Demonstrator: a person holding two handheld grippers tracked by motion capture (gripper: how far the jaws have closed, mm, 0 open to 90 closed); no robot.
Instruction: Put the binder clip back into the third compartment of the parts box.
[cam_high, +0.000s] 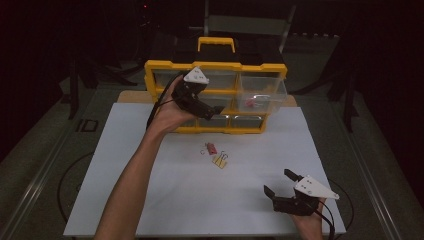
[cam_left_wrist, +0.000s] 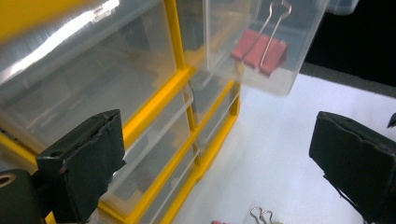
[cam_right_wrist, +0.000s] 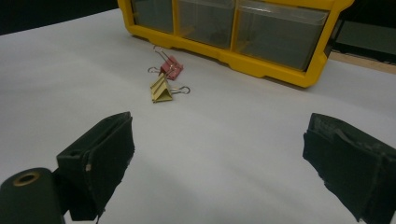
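A yellow organiser (cam_high: 215, 95) with clear drawers stands at the back of the white table. Its right middle drawer (cam_high: 260, 97) is pulled out and holds a red binder clip (cam_high: 250, 102) (cam_left_wrist: 260, 50). My left gripper (cam_high: 209, 111) (cam_left_wrist: 219, 163) is held up in front of the organiser's middle drawers, open, nothing between its jaws. On the table in front lie a red binder clip (cam_high: 211, 148) (cam_right_wrist: 171, 67) and a yellow binder clip (cam_high: 220, 160) (cam_right_wrist: 161, 89). My right gripper (cam_high: 279, 183) (cam_right_wrist: 217, 168) rests near the front right, open and empty.
The white sheet (cam_high: 150, 195) covers most of the table, with a wooden edge (cam_high: 131, 96) showing at the back. A dark chair (cam_high: 245, 25) stands behind the organiser. The surroundings are dark.
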